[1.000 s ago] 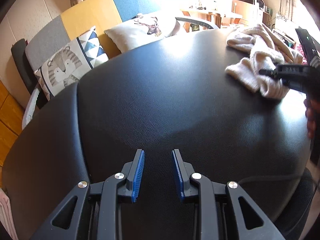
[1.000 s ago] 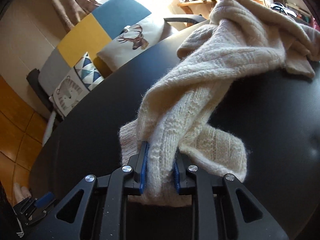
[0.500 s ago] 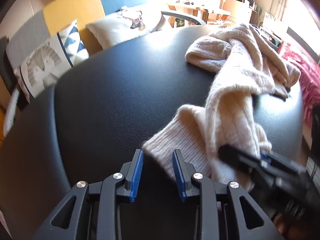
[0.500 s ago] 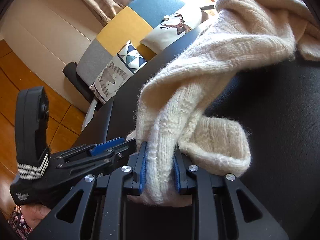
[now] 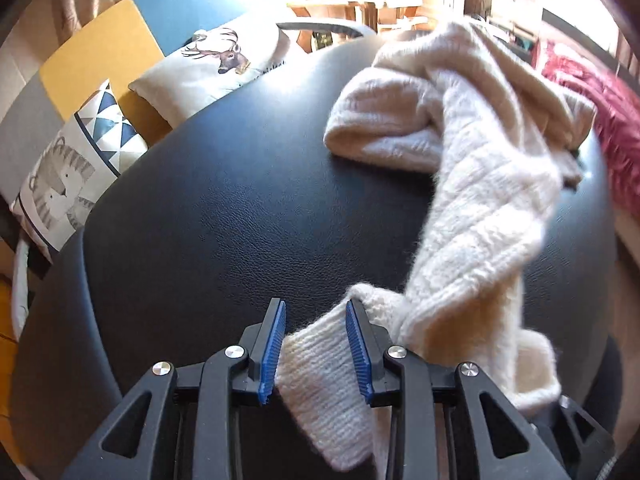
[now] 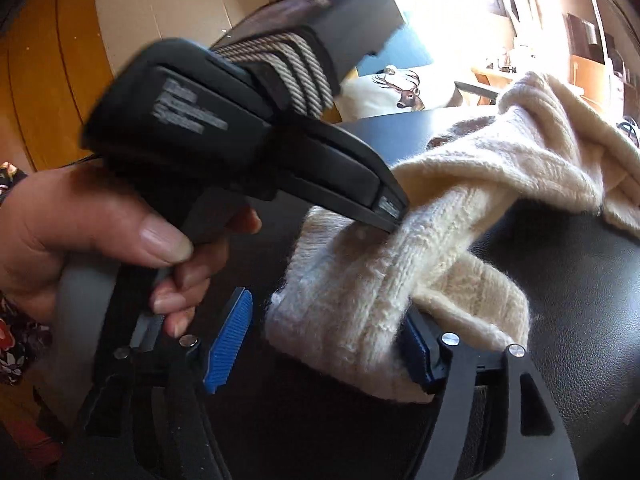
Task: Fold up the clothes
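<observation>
Cream knitted sweater [image 5: 484, 216] sprawled over the black leather-look worktop [image 5: 224, 216], bulk heaped toward the far right edge, one long sleeve trailing down to the near edge. Ribbed cuff [image 5: 320, 376] at the end of that sleeve lying between the blue pads of the left gripper [image 5: 316, 346]; jaws partly apart, cuff filling the gap and touching the right pad, a thin slit of dark surface showing by the left pad, so no firm pinch to be made out. Seen from the right wrist: right gripper [image 6: 320, 344] with jaws opening, spread wide, the same thick knitted end [image 6: 360, 304] resting between them; left pad clear of the wool, right pad touching or just beside it, which one not clear. Same view: left gripper's black body held by a hand [image 6: 100, 240] on the grip, its tip lying on top of the wool just above the right gripper's jaws; a patterned sleeve at the wrist. Beyond the far left edge of the worktop, a sofa [image 5: 92, 56] in yellow, blue and grey panels, bearing a deer-print cushion [image 5: 216, 68] and a cat-print cushion [image 5: 68, 176]. Past the right edge, a red fabric [image 5: 600, 116]. Wooden floor [image 6: 52, 92] at the left of the right wrist view.
</observation>
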`<state>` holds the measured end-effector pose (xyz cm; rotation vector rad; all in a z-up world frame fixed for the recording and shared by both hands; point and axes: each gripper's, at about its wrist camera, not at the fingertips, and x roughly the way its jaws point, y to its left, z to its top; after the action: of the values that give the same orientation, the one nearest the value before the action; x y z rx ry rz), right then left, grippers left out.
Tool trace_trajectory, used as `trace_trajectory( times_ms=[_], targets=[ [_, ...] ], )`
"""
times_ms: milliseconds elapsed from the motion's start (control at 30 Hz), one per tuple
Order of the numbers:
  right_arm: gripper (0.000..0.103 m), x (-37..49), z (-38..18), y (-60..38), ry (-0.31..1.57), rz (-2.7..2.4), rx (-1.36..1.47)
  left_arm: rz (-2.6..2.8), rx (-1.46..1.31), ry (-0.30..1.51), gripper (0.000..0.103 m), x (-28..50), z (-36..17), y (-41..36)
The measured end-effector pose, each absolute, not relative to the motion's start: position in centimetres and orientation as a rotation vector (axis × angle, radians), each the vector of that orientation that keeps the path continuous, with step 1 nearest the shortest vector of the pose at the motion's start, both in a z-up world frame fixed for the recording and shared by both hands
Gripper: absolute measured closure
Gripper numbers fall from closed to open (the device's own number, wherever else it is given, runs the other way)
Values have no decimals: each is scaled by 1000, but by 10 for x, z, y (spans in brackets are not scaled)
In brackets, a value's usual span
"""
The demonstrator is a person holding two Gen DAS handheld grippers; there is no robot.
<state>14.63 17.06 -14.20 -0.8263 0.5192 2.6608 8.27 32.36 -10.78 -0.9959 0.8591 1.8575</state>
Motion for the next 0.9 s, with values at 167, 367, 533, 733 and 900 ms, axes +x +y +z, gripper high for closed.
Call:
trace_trajectory(
  times_ms=[167, 367, 533, 733, 900],
  targets=[
    [30, 152, -142, 179, 598, 2672, -788, 1846, -861, 869, 77, 88, -117, 315],
    [26, 175, -138, 191, 729, 2672, -688, 1795, -875, 925, 94, 74, -117, 301],
    [25, 187, -134, 194, 776, 2686, -651, 1813, -921, 829, 96, 61, -116, 276],
    [25, 220, -132, 241, 1035, 2510, -565, 1753, -1033, 565, 94, 36, -104, 257],
    [19, 244, -130, 294, 1205, 2321, -411, 1713, -1139, 346, 80, 24, -96, 267]
  ],
)
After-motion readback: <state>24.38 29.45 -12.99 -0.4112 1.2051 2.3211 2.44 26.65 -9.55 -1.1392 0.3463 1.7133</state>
